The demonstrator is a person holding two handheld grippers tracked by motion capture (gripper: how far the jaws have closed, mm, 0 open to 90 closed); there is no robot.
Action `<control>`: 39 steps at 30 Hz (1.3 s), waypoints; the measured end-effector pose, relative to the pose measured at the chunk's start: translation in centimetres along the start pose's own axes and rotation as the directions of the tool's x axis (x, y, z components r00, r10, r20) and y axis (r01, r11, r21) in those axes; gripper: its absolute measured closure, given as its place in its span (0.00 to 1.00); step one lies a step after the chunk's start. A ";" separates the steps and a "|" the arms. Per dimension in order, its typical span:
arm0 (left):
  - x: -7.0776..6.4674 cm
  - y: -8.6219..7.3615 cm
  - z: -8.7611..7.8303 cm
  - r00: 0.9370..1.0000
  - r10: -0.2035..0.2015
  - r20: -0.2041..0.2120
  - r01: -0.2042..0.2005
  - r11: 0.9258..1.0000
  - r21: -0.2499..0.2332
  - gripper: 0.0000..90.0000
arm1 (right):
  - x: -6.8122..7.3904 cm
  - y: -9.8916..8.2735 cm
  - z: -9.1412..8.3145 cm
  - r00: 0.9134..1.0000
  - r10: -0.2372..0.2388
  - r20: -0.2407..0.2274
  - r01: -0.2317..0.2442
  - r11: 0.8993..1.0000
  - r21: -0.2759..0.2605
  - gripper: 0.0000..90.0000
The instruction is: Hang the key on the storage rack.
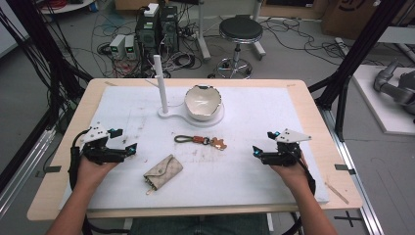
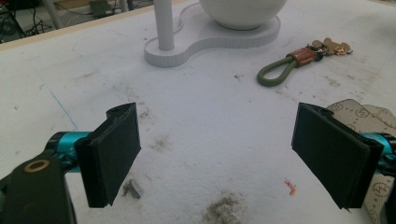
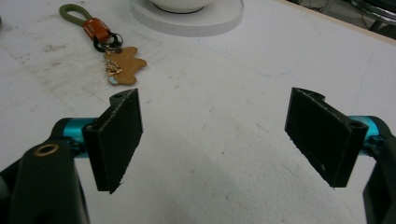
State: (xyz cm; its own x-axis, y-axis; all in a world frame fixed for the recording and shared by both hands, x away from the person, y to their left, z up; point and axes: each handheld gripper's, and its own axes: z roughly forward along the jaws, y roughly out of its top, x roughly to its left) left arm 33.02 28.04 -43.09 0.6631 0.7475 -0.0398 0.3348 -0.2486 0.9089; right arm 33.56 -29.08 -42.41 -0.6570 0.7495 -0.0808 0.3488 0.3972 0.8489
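Note:
A keychain (image 1: 199, 140) with a green loop, an orange band and a tan bear charm lies mid-table; it shows as keychain (image 2: 299, 59) and keychain (image 3: 106, 45) in the gripper views. A beige patterned key pouch (image 1: 163, 171) lies nearer the person, and the pouch (image 2: 369, 121) sits just behind the left gripper's right jaw. A white bowl (image 1: 202, 102) rests on a white stand (image 1: 169, 115) with an upright peg (image 1: 160, 83). My left gripper (image 1: 129, 149) is open at the table's left, nothing between its jaws. My right gripper (image 1: 258, 152) is open at the right, likewise holding nothing.
A white mat (image 1: 244, 176) covers the wooden table (image 1: 73, 137). Dirt specks and a small orange scrap (image 2: 290, 187) lie on the mat. Beyond the table stand a stool (image 1: 240, 34), computer towers (image 1: 156, 29) and cables on the floor.

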 end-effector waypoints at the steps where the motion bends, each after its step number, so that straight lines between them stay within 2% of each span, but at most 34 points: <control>1: 0.0 0.0 0.0 1.000 0.001 -0.003 -0.001 1.000 0.005 0.17 | 0.1 0.4 0.2 1.000 -0.009 -0.008 0.009 1.000 0.003 0.22; 7: 0.0 -0.2 -0.3 1.000 0.010 -0.006 -0.010 1.000 0.003 0.17 | 0.4 1.9 1.0 0.999 -0.020 -0.026 0.020 1.000 -0.002 0.22; 11: 0.2 -0.4 -0.4 1.000 0.002 -0.015 -0.002 1.000 0.006 0.17 | 0.7 3.6 1.9 0.997 -0.045 -0.056 0.045 0.999 0.001 0.22; 12: 0.3 -0.4 -0.4 1.000 -0.002 -0.018 0.002 1.000 0.006 0.17 | 0.9 4.4 2.4 0.995 -0.056 -0.077 0.056 0.998 -0.007 0.22; 15: 0.3 -0.6 -0.5 1.000 0.000 -0.022 0.000 1.000 0.016 0.17 | 1.3 5.1 3.0 0.992 -0.075 -0.100 0.074 0.997 -0.007 0.22; 17: 0.2 -0.6 -0.6 1.000 0.002 -0.024 -0.002 1.000 0.018 0.17 | 1.8 5.7 3.7 0.987 -0.098 -0.125 0.099 0.995 0.002 0.22; 18: 0.2 -0.7 -0.7 1.000 0.002 -0.025 -0.001 1.000 0.018 0.17 | 2.2 6.1 4.2 0.982 -0.114 -0.150 0.116 0.993 0.006 0.22; 19: 0.3 -0.7 -0.8 1.000 0.001 -0.026 -0.001 1.000 0.017 0.17 | 2.2 6.1 4.2 0.982 -0.114 -0.150 0.116 0.993 0.006 0.22; 21: 0.3 -0.8 -0.9 1.000 -0.004 -0.028 0.004 1.000 0.015 0.17 | 2.7 6.7 4.9 0.976 -0.133 -0.171 0.137 0.990 0.014 0.22; 22: 0.3 -0.9 -0.9 1.000 -0.008 -0.027 0.009 1.000 0.013 0.17 | 3.2 7.2 5.5 0.971 -0.141 -0.193 0.147 0.989 0.017 0.22; 23: 0.3 -0.9 -0.9 1.000 -0.008 -0.027 0.009 1.000 0.013 0.17 | 3.2 7.2 5.5 0.971 -0.141 -0.193 0.147 0.989 0.017 0.22; 24: 0.3 -0.9 -0.9 1.000 -0.008 -0.027 0.008 1.000 0.014 0.17 | 3.7 7.7 6.1 0.966 -0.152 -0.209 0.160 0.987 0.018 0.22; 25: 0.3 -0.9 -0.9 1.000 -0.006 -0.027 0.007 1.000 0.015 0.17 | 3.7 7.7 6.1 0.966 -0.152 -0.209 0.160 0.987 0.018 0.22; 26: 0.2 -0.9 -0.8 1.000 -0.006 -0.025 0.007 1.000 0.014 0.17 | 4.2 8.2 6.7 0.961 -0.162 -0.225 0.170 0.985 0.013 0.22; 27: 0.2 -0.8 -0.8 1.000 -0.002 -0.025 0.003 1.000 0.014 0.17 | 4.2 8.2 6.7 0.961 -0.162 -0.225 0.170 0.985 0.013 0.22; 30: 0.1 -0.7 -0.8 1.000 0.005 -0.025 -0.004 1.000 0.011 0.17 | 5.1 8.8 7.9 0.953 -0.174 -0.247 0.186 0.982 0.024 0.22; 32: 0.1 -0.7 -0.8 1.000 0.004 -0.023 -0.004 1.000 0.005 0.17 | 5.6 9.2 8.6 0.948 -0.193 -0.254 0.207 0.978 0.029 0.22; 33: 0.1 -0.7 -0.9 1.000 0.003 -0.021 -0.003 1.000 0.003 0.17 | 6.1 9.5 9.3 0.942 -0.200 -0.271 0.218 0.975 0.036 0.22; 36: 0.1 -0.8 -0.8 1.000 0.002 -0.017 -0.002 1.000 0.000 0.17 | 6.7 9.7 10.4 0.935 -0.204 -0.290 0.223 0.974 0.032 0.22; 39: 0.2 -0.8 -0.8 1.000 0.006 -0.016 -0.006 1.000 0.004 0.17 | 6.9 9.5 11.2 0.933 -0.208 -0.293 0.233 0.971 0.054 0.22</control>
State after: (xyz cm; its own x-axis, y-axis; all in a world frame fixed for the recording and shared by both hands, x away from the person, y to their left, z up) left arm 32.34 28.84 -43.51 0.6545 0.7555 -0.0277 0.3337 -0.2558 0.9073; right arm 39.82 -14.20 -40.70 -0.8814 0.4618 -0.0992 0.2211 0.5890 0.7773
